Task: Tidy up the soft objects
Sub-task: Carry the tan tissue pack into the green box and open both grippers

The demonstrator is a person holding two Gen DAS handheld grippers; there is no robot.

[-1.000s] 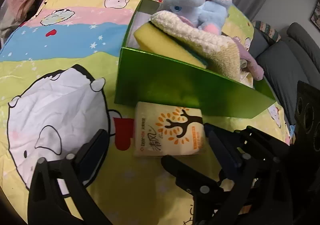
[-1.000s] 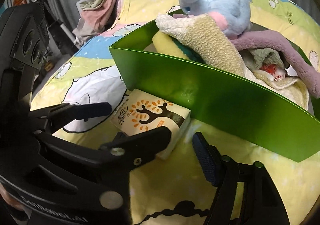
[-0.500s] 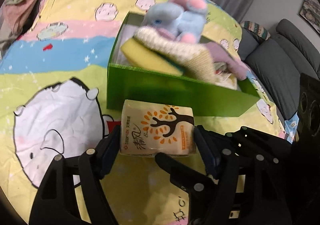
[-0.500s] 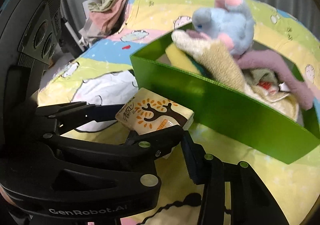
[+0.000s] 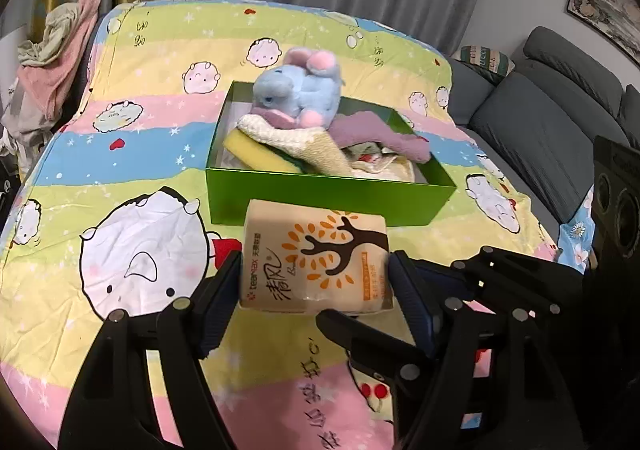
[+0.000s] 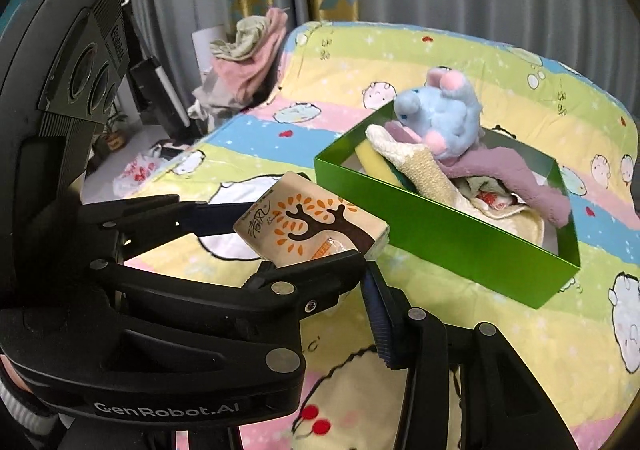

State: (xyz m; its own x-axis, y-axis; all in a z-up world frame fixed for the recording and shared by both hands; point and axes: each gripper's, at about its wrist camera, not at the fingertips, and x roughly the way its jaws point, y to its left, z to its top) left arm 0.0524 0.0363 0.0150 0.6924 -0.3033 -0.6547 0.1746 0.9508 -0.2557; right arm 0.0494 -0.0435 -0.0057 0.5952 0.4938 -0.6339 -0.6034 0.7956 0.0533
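A beige tissue pack (image 5: 316, 254) with an orange tree print hangs above the cartoon bedsheet (image 5: 120, 153), in front of the green box (image 5: 320, 201). My left gripper (image 5: 314, 290) is shut on it, one pad on each short end. In the right wrist view the pack (image 6: 308, 226) rests on my right gripper (image 6: 362, 270), whose pads pinch its near right corner. The left gripper's finger (image 6: 200, 215) meets the pack's far end. The box (image 6: 440, 234) holds a blue plush toy (image 5: 300, 89), a cream towel (image 5: 304, 137), a yellow sponge (image 5: 252, 149) and a purple cloth (image 5: 380, 133).
A heap of pink and grey clothes (image 5: 52, 49) lies past the bed's far left corner. A grey sofa (image 5: 540, 121) stands to the right. Curtains hang behind the bed. Bare sheet spreads left of the box.
Both grippers closed on the tissue pack and lifted it off the sheet. The green box now looks smaller and farther away in both views.
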